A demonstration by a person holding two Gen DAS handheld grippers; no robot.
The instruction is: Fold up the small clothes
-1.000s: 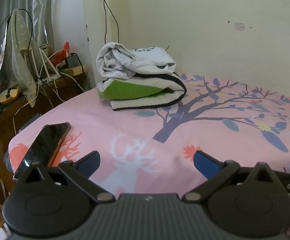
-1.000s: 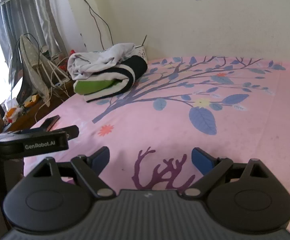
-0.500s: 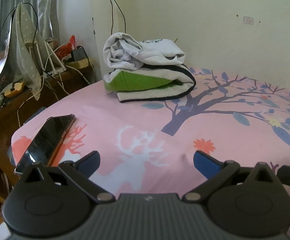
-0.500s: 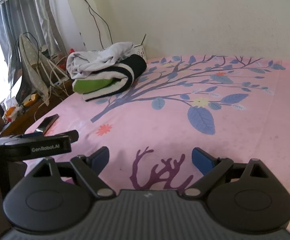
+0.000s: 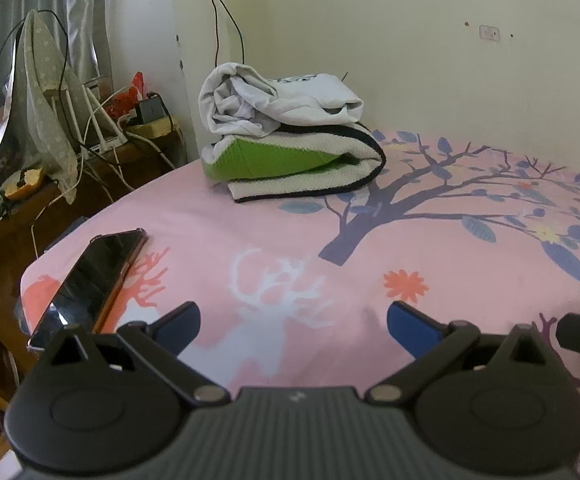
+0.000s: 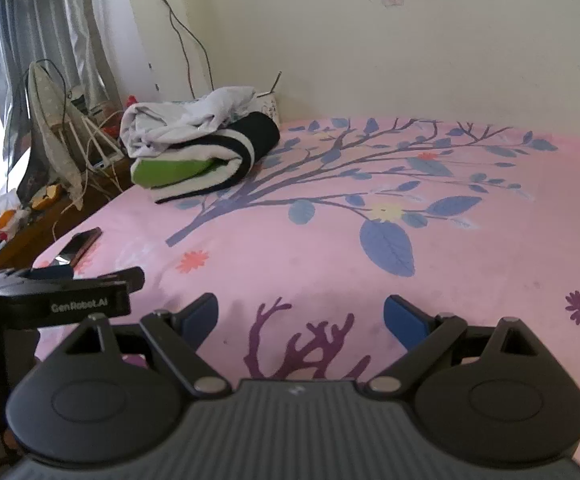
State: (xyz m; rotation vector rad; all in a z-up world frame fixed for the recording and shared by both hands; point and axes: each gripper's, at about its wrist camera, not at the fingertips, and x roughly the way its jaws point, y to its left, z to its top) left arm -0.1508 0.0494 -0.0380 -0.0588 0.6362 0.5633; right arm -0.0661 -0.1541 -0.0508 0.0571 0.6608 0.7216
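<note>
A crumpled white garment point(image 5: 278, 100) lies on top of a folded green, white and black towel point(image 5: 293, 164) at the far corner of the pink bed. The same white garment point(image 6: 186, 120) on the towel point(image 6: 206, 164) shows at upper left in the right wrist view. My left gripper point(image 5: 293, 320) is open and empty, low over the near part of the bed, well short of the pile. My right gripper point(image 6: 299, 314) is open and empty, beside the left one. The left gripper's body point(image 6: 62, 296) shows at the left of the right wrist view.
A black phone point(image 5: 94, 276) lies near the bed's left edge, just left of my left gripper. A wooden side table point(image 5: 30, 208) with cables, a cloth-covered fan and clutter stands left of the bed. The wall point(image 5: 409, 40) runs behind the pile.
Both grippers have edged forward and a little left. The pile and the phone look slightly nearer. Both jaws stay open and nothing was taken hold of.
</note>
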